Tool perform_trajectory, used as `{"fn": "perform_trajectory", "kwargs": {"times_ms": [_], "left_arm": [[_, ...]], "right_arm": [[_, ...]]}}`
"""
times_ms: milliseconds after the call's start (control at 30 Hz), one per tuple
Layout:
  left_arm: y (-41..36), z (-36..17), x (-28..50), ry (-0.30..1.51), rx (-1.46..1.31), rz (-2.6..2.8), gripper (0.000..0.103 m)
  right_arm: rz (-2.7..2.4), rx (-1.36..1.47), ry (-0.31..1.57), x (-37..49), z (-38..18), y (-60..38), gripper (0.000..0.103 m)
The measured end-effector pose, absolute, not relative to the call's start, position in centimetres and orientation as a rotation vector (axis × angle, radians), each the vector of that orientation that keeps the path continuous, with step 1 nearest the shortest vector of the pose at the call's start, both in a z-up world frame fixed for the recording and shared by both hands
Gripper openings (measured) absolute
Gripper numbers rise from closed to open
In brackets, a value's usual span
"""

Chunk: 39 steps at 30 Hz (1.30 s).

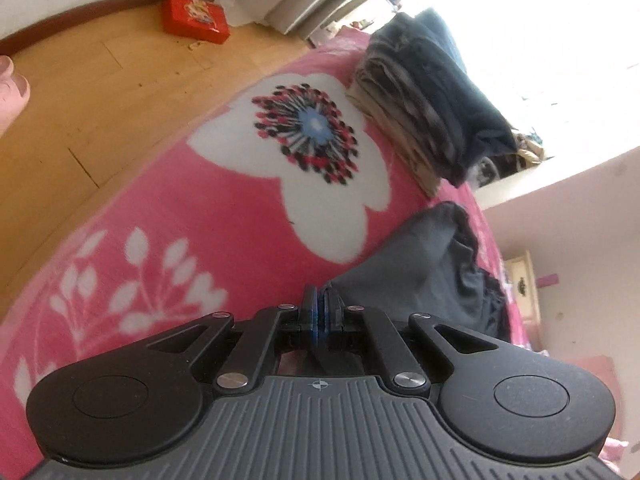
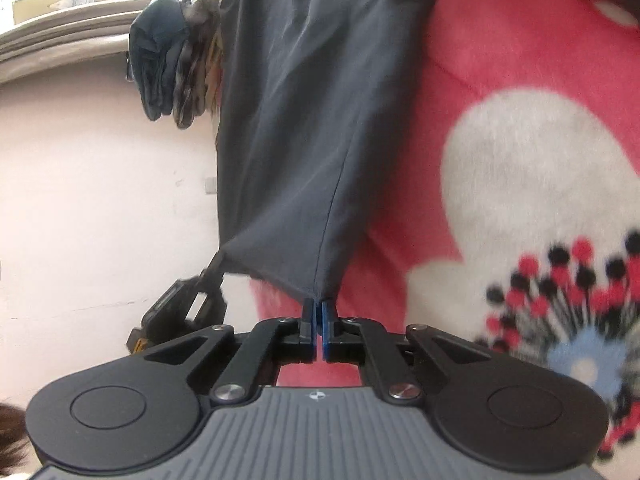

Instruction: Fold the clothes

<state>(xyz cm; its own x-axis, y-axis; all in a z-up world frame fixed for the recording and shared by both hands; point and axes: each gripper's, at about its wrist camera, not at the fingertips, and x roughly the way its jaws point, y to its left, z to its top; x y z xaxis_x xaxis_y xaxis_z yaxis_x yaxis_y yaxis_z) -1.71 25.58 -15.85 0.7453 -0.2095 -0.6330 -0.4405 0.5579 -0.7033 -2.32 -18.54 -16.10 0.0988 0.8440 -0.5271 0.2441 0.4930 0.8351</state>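
Observation:
A dark grey garment [image 2: 296, 120] hangs stretched above a pink flowered blanket [image 2: 520, 80]. My right gripper [image 2: 319, 306] is shut on a bottom corner of the garment. My left gripper [image 1: 323, 300] is shut on another corner of the same garment [image 1: 420, 264], and it shows in the right wrist view [image 2: 208, 276] pinching the left corner of the hem. The rest of the garment trails away onto the blanket [image 1: 200, 208].
A stack of folded clothes [image 1: 432, 96] lies on the blanket beyond the garment; it also shows in the right wrist view [image 2: 172, 64]. A red box [image 1: 194, 18] lies on the wooden floor [image 1: 80, 112] beside the bed. A small cabinet [image 1: 520, 280] stands by the wall.

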Motion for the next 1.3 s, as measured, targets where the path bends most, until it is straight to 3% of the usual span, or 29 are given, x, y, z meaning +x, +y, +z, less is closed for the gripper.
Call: {"fn": "perform_trajectory", "kwargs": {"times_ms": [100,133,200,367,400,467,500,533,600,633,667,833,933,1033,1067,1167,1300], "left_arm": [[25.9,-16.7,-1.5,0.785,-0.979,0.152,0.003],[25.9,-16.9,-1.6,0.801,-0.976,0.157,0.011],[25.9,-17.3,-2.2,0.825,-0.985,0.146,0.03],[25.5,-17.7,-3.0,0.812,-1.02,0.09,0.054],[25.4,-17.8,-2.8,0.811,-1.02,0.088,0.055],[25.1,-17.7,-2.2,0.819,-1.011,0.088,0.053],[24.9,-17.6,-1.8,0.828,-1.004,0.082,0.043],[24.6,-17.4,-1.4,0.836,-0.996,0.077,0.026],[24.2,-17.1,-0.6,0.854,-0.981,0.066,0.011],[24.1,-16.8,-0.3,0.858,-0.987,0.056,0.01],[24.0,-16.4,0.1,0.852,-0.999,0.043,0.009],[23.6,-14.0,4.8,0.818,-1.021,0.012,0.008],[23.1,-13.9,8.3,0.84,-1.036,0.029,0.009],[22.6,-15.2,10.5,0.881,-1.057,0.056,0.009],[22.6,-15.6,10.9,0.897,-1.06,0.063,0.009],[22.4,-16.3,11.4,0.911,-1.063,0.07,0.009],[22.5,-17.0,11.6,0.917,-1.065,0.077,0.009]], "right_arm": [[0.507,1.014,1.426,-1.5,-16.7,-19.1,0.014],[0.477,1.019,1.423,-1.5,-16.8,-19.6,0.028],[0.424,1.035,1.418,-1.4,-17.1,-20.5,0.044],[0.389,1.087,1.431,-1.5,-18.8,-21.0,0.053],[0.404,1.081,1.43,-1.3,-19.0,-20.5,0.054],[0.435,1.069,1.426,-0.8,-19.2,-19.6,0.055],[0.461,1.058,1.425,-0.6,-19.3,-18.9,0.053],[0.499,1.041,1.433,-0.4,-19.2,-18.4,0.045],[0.552,1.007,1.475,-0.3,-19.0,-17.3,0.018],[0.578,1.008,1.494,-0.1,-18.9,-16.8,0.005],[0.601,1.029,1.5,0.2,-18.6,-16.6,0.005],[0.63,1.336,1.345,4.7,-16.6,-19.0,0.004],[0.527,1.546,1.26,8.0,-17.7,-21.4,0.011],[0.358,1.68,1.217,10.0,-19.8,-23.5,0.047],[0.318,1.692,1.194,10.2,-20.0,-24.1,0.047],[0.34,1.586,1.165,10.1,-18.9,-24.9,0.047],[0.468,1.173,1.186,10.5,-14.9,-23.3,0.047]]}}
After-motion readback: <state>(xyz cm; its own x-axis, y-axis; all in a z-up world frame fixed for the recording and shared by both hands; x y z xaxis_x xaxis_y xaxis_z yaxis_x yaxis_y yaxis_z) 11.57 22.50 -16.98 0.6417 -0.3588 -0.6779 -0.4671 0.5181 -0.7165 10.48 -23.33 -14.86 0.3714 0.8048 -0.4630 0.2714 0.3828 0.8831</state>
